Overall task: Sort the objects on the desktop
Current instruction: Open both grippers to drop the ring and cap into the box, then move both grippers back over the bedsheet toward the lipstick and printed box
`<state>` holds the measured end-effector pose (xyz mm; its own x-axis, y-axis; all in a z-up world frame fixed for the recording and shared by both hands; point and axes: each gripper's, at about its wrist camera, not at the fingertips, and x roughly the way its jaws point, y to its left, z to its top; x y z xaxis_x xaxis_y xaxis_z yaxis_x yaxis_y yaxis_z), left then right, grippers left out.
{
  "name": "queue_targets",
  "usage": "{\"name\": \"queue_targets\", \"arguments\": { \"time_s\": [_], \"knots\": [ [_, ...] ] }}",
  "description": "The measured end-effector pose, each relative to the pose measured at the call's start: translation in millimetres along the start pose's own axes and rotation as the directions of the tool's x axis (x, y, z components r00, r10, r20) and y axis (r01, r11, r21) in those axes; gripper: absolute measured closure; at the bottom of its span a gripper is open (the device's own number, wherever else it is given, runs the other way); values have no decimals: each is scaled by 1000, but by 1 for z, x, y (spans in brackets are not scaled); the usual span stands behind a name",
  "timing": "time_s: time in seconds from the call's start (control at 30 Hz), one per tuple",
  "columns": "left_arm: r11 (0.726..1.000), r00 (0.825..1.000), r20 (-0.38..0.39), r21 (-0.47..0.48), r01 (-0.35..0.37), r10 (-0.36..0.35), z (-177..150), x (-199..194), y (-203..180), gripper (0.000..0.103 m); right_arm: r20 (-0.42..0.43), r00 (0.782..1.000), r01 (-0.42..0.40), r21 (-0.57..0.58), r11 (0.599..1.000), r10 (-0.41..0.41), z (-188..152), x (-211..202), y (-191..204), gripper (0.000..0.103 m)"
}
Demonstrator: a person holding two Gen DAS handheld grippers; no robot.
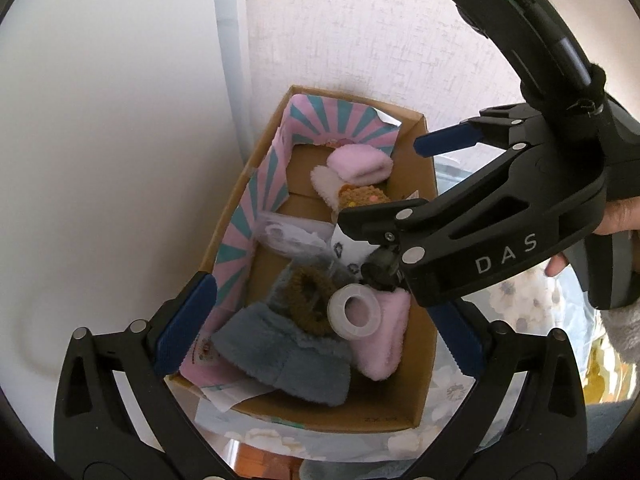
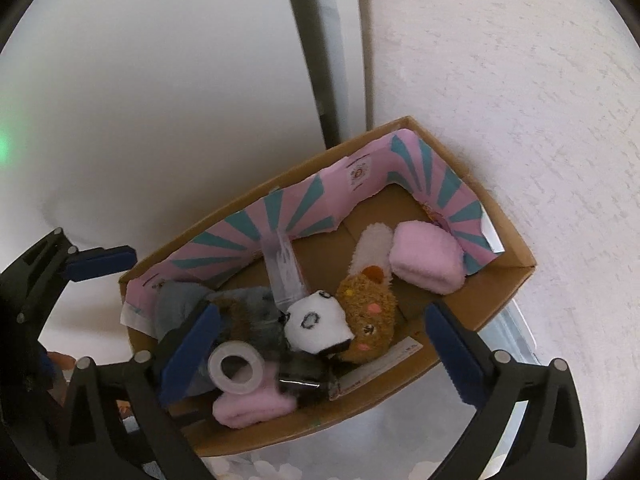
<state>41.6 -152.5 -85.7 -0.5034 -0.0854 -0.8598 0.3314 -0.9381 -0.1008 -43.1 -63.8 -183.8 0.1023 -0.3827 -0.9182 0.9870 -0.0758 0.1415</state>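
Note:
An open cardboard box (image 1: 360,412) (image 2: 492,292) with a pink and teal striped liner holds soft items. Among them are two pink fluffy socks (image 1: 360,166) (image 1: 384,340), a grey fluffy piece (image 1: 288,356), a brown bear sock (image 2: 368,316) and a white panda sock (image 2: 316,324). A clear tape roll (image 1: 354,310) (image 2: 236,372) lies on the pile beside a small black object (image 1: 380,272) (image 2: 304,376). My left gripper (image 1: 320,332) hangs open over the near end of the box. My right gripper (image 2: 320,354) (image 1: 384,184) is open above the middle. Neither holds anything.
The box stands against a white wall and a textured wall at a corner. It rests on a cloth with a flower pattern (image 1: 452,392). A person's hand (image 1: 616,216) grips the right tool's handle at the right edge.

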Motion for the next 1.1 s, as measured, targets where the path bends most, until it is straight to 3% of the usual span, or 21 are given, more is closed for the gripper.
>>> {"name": "queue_targets", "arguments": {
  "time_s": [0.27,0.5,0.7,0.93,1.1],
  "knots": [
    [1000,1000,13,9,-16,16,5,-5,-1,1,41,999,-3,14,1000,3,0,-13,2,1],
    [999,999,50,37,-20,18,10,-19,-10,1,28,999,-18,24,1000,18,-7,-18,5,1],
    [996,997,74,93,-6,-1,18,-32,-31,1,46,999,25,80,997,-28,-12,-47,-5,1],
    [989,995,84,141,40,-52,25,-32,-61,1,61,994,74,178,981,-86,-44,-89,-29,1],
    [976,992,65,196,92,-107,28,-25,-94,1,93,985,118,259,959,-146,-85,-122,-60,1]
  ]
}}
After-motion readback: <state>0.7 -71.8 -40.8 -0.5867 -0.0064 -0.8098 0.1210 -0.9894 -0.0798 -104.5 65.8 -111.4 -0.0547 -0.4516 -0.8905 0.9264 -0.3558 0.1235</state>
